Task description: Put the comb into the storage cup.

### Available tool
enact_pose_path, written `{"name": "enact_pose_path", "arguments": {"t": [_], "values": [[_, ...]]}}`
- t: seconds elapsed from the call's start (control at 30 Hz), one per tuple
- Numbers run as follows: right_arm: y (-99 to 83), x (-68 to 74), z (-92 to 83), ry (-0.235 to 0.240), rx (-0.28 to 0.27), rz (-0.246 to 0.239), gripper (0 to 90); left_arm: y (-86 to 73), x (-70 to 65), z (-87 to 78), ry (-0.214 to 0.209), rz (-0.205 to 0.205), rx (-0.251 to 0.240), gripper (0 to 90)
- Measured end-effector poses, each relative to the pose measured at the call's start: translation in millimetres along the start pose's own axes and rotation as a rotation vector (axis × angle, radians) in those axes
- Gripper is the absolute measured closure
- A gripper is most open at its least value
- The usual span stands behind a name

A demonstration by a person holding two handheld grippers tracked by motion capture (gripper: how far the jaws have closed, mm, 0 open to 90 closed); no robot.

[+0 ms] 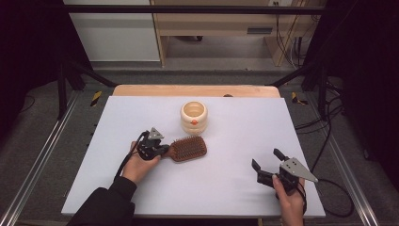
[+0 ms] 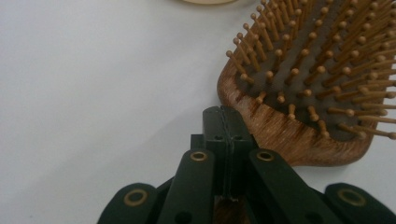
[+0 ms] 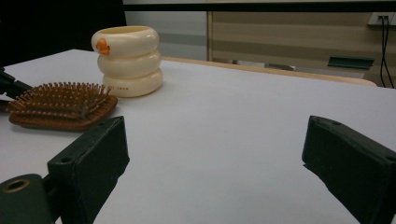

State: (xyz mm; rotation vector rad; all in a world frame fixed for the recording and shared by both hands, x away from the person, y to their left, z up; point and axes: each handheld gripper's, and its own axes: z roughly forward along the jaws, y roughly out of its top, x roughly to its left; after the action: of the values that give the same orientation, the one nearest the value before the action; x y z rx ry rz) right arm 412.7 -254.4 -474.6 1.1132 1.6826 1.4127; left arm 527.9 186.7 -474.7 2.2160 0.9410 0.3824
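Left gripper [image 1: 151,147] at mid-left of white tabletop [image 1: 235,188], jaws closed tight on handle of wooden hairbrush [image 1: 189,148], bristles up, resting just in front of cream ringed cup [image 1: 193,117]. Judged step: grasp secured, lift pending; calls for steady raise without twisting. Right gripper [image 1: 267,167] idle at right, jaws spread wide, empty.

Cream ringed cup [image 1: 193,117] w/ orange spot, upright mid-table [image 1: 235,188]. Wooden furniture [image 1: 211,23] + cables [image 1: 329,117] on floor behind.
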Motion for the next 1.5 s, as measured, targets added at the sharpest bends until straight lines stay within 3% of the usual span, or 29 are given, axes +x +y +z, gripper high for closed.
{"name": "enact_pose_path", "arguments": {"t": [0.7, 1.5], "values": [[0.2, -0.4, 2.3, -0.004, 0.007, 0.001, 7.2, -7.8, -4.5, -8.0, -0.026, 0.002, 0.003, 90.0], [-0.1, 0.7, 2.7, -0.004, 0.013, -0.006, 7.2, -4.6, 0.4, -3.3, -0.035, -0.016, -0.009, 90.0]]}}
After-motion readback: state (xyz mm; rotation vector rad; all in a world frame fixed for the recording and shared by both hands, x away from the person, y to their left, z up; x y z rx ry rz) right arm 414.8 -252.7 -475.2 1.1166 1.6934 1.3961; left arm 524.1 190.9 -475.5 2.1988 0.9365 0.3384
